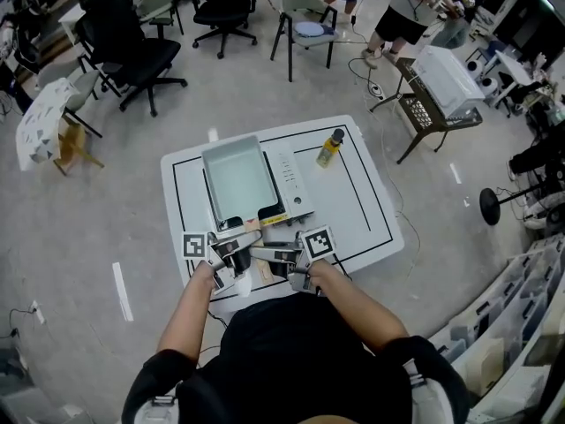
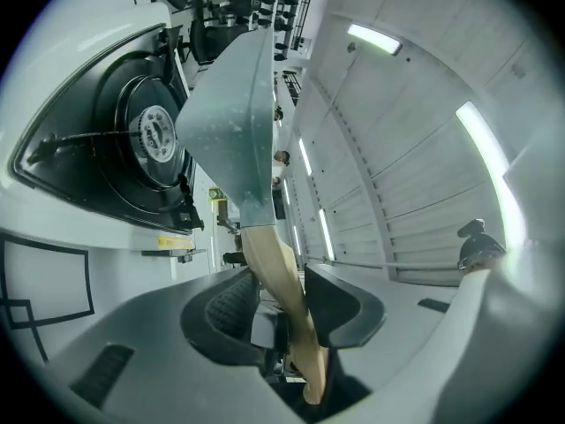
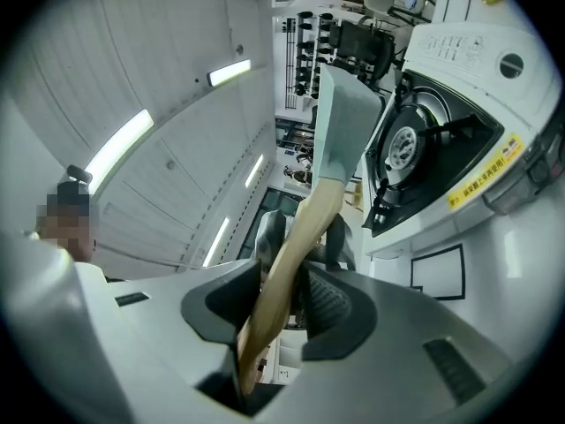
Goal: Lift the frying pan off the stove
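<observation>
The frying pan (image 1: pixel 237 179) is rectangular and pale grey with a wooden handle (image 2: pixel 278 272). It hangs above the white portable stove (image 1: pixel 294 184), with a gap over the black burner (image 2: pixel 150 135). Seen from the left gripper view, the pan (image 2: pixel 234 104) is edge-on. My left gripper (image 1: pixel 235 254) (image 2: pixel 282 276) is shut on the handle. My right gripper (image 1: pixel 290 260) (image 3: pixel 284 276) is shut on the same handle (image 3: pixel 300 228) from the other side. The right gripper view shows the pan (image 3: pixel 344 117) raised beside the burner (image 3: pixel 406 144).
The stove stands on a white table (image 1: pixel 371 210) marked with black lines. A yellow bottle (image 1: pixel 330 147) lies at the table's far right. Office chairs (image 1: pixel 132 47) and a low rack (image 1: pixel 433 104) stand on the floor beyond, and people stand at the back.
</observation>
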`<state>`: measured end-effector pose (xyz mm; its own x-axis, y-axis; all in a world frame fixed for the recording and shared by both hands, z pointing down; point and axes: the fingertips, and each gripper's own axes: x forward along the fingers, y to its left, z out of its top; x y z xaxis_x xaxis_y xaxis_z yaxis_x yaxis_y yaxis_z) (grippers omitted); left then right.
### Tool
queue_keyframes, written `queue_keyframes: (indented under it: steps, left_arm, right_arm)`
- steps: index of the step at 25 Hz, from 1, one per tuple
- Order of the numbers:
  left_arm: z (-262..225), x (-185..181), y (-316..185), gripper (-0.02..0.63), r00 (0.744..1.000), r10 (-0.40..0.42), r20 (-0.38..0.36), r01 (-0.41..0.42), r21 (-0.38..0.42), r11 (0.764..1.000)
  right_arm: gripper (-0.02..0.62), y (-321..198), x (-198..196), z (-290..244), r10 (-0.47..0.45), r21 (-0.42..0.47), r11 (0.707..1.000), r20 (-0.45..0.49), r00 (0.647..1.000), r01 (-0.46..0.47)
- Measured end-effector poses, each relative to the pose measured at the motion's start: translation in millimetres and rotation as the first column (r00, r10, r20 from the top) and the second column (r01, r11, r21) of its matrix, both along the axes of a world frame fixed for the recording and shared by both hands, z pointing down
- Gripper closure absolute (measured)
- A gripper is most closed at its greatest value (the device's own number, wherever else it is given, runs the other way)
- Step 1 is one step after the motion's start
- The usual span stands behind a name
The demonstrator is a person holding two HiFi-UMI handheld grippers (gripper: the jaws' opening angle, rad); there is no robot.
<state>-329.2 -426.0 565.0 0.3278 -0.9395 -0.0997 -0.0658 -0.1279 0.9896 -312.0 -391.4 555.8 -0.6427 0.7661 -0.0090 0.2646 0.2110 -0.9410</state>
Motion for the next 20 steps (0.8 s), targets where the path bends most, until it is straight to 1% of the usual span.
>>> queue_keyframes:
  steps: [2,7,12,17,20]
  left_arm:
    - [-10.5,5.3,3.0,0.448,1.0,0.005,0.026,-0.005,0.012,1.0]
    - [-35.1,25.4,7.4,0.446,0.998,0.01,0.059,-0.013,0.047,0.999]
    - [-54.4,50.4,5.0,0.446,0.996,0.006,0.086,-0.011,0.051,0.999]
    - [-73.3,94.5,8.8,0.446,0.997,0.001,0.076,-0.005,0.058,0.998]
    - [-78.6,122.3,14.6,0.446,0.996,-0.009,0.084,0.005,0.049,0.999]
  right_arm:
    - [0.448,3.2,5.8,-12.5,0.004,-0.005,1.0,0.023,1.0,-0.004]
    - [0.445,9.6,25.7,-35.4,0.011,0.008,1.0,0.074,0.997,-0.012]
    - [0.443,7.5,51.3,-55.4,0.007,0.005,1.0,0.113,0.994,-0.007]
    - [0.437,12.6,94.6,-73.2,0.001,-0.019,1.0,0.14,0.99,0.002]
    - [0.434,17.3,123.7,-80.6,-0.016,-0.009,1.0,0.153,0.988,0.017]
